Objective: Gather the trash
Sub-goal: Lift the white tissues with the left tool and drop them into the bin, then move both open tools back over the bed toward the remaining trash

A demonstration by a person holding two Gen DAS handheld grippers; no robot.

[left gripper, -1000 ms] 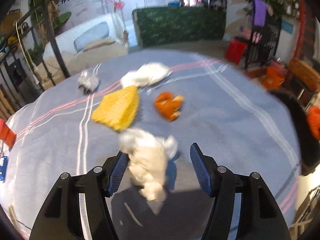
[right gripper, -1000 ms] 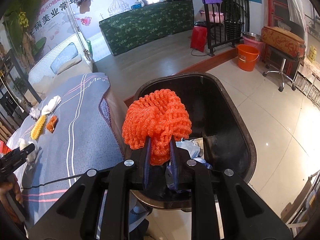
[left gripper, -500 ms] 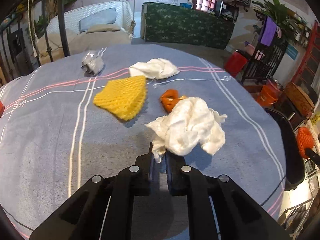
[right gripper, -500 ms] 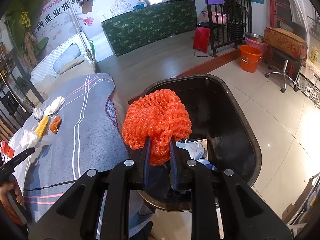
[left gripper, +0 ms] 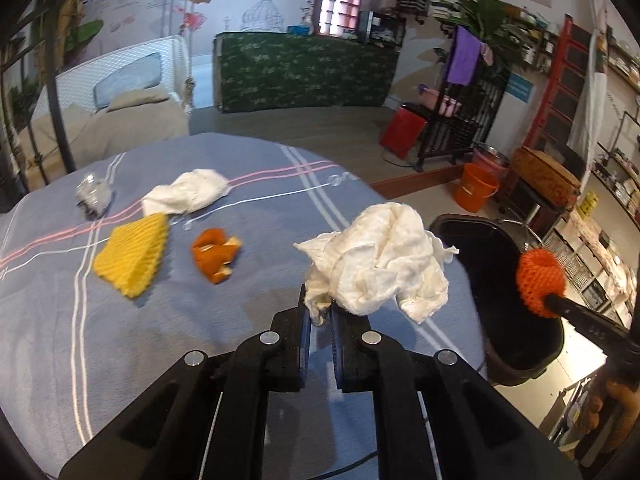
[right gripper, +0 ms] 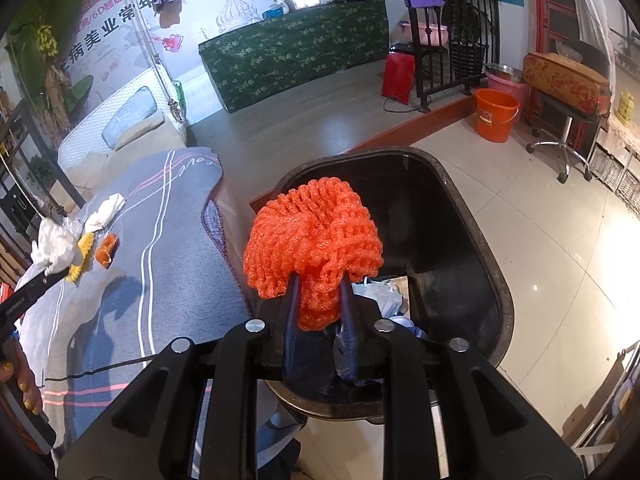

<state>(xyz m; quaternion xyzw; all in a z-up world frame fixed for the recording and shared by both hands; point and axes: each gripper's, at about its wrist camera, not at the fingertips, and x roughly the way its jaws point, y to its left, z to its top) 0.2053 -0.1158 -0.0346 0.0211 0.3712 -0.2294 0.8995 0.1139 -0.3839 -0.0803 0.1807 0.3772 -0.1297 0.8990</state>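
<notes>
My left gripper [left gripper: 320,304] is shut on a corner of a crumpled white tissue [left gripper: 380,264] and holds it above the striped grey-blue tablecloth [left gripper: 60,340], near the table's right edge. My right gripper [right gripper: 318,284] hovers over the black trash bin [right gripper: 496,272]. Its jaws are opening, and the orange foam net [right gripper: 312,236] still sits between the pads, touching both. Paper trash lies at the bottom of the bin. On the cloth lie a yellow foam net [left gripper: 132,256], an orange peel [left gripper: 216,254], another white tissue [left gripper: 186,196] and a clear plastic wad [left gripper: 93,198].
The bin stands on the tiled floor right beside the table edge. Beyond it are an orange bucket [right gripper: 496,114], a wheeled stool [right gripper: 560,120], a red bag [right gripper: 398,76] and a green-covered counter [right gripper: 296,52]. A person's hand [right gripper: 16,384] holds the left gripper.
The left gripper shut on the white tissue, lifted it off the cloth and carried it right, toward the bin. The right gripper's jaws have spread a little around the orange net.
</notes>
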